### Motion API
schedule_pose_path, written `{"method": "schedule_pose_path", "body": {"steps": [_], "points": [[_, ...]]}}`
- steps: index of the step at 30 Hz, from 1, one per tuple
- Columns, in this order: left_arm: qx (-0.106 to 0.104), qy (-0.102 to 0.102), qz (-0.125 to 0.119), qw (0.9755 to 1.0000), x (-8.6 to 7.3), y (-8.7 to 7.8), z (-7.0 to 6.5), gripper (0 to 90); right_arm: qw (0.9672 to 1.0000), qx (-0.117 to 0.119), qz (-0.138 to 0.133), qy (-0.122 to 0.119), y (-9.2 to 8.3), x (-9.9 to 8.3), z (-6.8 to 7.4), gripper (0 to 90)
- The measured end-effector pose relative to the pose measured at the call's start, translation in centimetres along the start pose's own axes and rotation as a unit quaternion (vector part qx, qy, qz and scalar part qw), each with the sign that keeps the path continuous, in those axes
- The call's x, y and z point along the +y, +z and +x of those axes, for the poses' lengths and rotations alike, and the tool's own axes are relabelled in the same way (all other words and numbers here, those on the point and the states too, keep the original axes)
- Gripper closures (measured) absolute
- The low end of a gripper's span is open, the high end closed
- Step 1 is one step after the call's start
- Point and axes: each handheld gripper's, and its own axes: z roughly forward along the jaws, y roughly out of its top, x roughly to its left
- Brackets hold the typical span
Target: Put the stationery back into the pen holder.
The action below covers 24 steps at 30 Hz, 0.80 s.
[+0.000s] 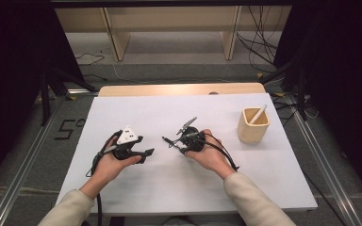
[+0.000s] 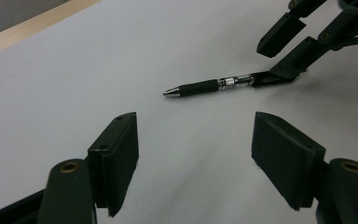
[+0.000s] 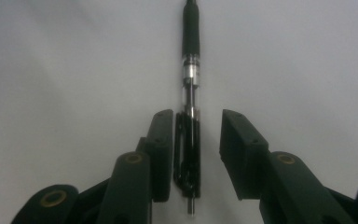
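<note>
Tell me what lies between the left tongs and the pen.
Nothing: in the left gripper view, bare white table cover runs from the open left tongs to the pen.

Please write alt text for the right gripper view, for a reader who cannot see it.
A black pen lies on a white table surface between the open jaws of the right gripper, its clip end beside the left pad, with a gap to the right pad.

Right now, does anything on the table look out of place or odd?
Nothing looks damaged or spilled. A black pen lies loose on the white sheet, its clip end between the open jaws of the right tool, while another pen stands in the wooden cup.
</note>
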Motion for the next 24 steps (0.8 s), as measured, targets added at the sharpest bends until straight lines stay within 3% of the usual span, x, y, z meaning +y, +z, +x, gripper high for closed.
{"method": "schedule_pose_path", "body": {"steps": [6, 11, 24], "points": [[-0.001, -0.001, 0.0, 1.0, 0.0, 0.0, 0.0, 32.1, 0.9995, -0.001, 0.029, -0.016, 1.1, 1.9, 0.0, 66.2], [0.0, -0.001, -0.001, 1.0, 0.0, 0.0, 0.0, 32.1, 0.9985, 0.01, 0.053, -0.012, 1.9, 2.8, 0.0, 67.4], [-0.001, 0.001, 0.002, 1.0, -0.1, 0.0, 0.0, 32.1, 0.9976, 0.016, 0.067, -0.005, 2.8, 3.5, -0.2, 69.6]]}}
